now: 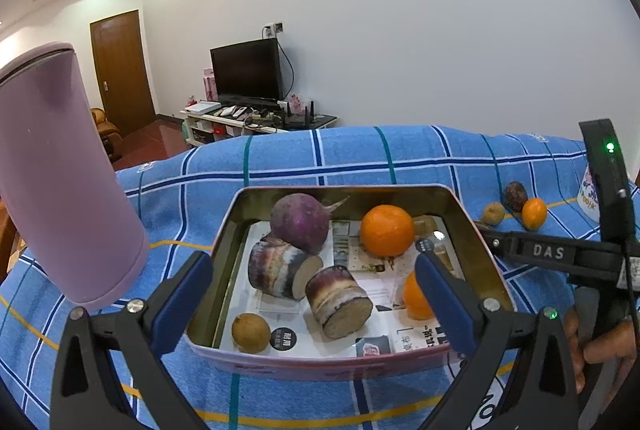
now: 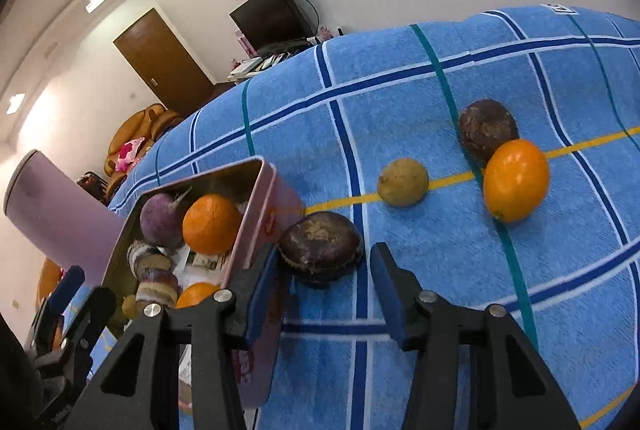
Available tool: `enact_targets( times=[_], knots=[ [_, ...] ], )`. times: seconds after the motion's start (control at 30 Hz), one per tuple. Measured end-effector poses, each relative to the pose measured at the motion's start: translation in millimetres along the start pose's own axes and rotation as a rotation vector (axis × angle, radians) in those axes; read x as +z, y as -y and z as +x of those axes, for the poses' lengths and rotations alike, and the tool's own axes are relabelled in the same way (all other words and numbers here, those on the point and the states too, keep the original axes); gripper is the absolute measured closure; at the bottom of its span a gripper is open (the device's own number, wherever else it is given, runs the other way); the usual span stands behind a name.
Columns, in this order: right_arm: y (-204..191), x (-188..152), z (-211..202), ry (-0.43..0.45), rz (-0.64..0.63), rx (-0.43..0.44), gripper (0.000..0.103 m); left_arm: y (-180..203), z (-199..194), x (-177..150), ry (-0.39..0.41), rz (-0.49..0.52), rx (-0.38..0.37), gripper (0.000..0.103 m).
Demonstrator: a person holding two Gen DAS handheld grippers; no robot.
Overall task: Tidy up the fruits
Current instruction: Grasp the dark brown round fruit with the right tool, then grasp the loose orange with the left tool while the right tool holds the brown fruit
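The right gripper [image 2: 324, 294] stood apart around a dark purple wrinkled passion fruit [image 2: 320, 246] lying on the blue checked cloth [image 2: 400, 90], touching the pink metal tin [image 2: 256, 230]. Its left finger risked jamming against the tin wall; the fruit could roll away. The left gripper [image 1: 316, 294] hung open above the tin.

right gripper [image 2: 324, 290]: jaws around dark fruit [image 2: 320, 245], left pad touching it, right pad apart | tin [image 2: 262, 214]: just left of fruit; holds orange [image 2: 211, 224], radish [image 2: 162, 218] | cloth [image 2: 400, 102]: brown fruit [image 2: 403, 182], second dark fruit [image 2: 487, 128], another orange [image 2: 516, 180] lying loose
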State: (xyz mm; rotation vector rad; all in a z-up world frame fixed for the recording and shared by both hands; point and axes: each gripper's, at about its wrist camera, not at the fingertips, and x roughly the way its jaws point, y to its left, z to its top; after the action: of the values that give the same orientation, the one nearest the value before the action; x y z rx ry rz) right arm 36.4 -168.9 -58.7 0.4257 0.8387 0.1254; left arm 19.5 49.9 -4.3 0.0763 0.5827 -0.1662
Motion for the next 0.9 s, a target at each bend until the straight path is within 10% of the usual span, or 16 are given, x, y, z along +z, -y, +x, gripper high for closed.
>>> enact_targets(
  times=[0.5,0.9],
  knots=[
    [9,1,-32,0.032,-0.064,-0.067,0.058,-1,-2,1,-0.012,-0.066,-0.069,0.0],
    [78,10,-95,0.182,-0.069,-0.213,0.058,89,-9,21,0.001,0.086,-0.146,0.003]
  ],
)
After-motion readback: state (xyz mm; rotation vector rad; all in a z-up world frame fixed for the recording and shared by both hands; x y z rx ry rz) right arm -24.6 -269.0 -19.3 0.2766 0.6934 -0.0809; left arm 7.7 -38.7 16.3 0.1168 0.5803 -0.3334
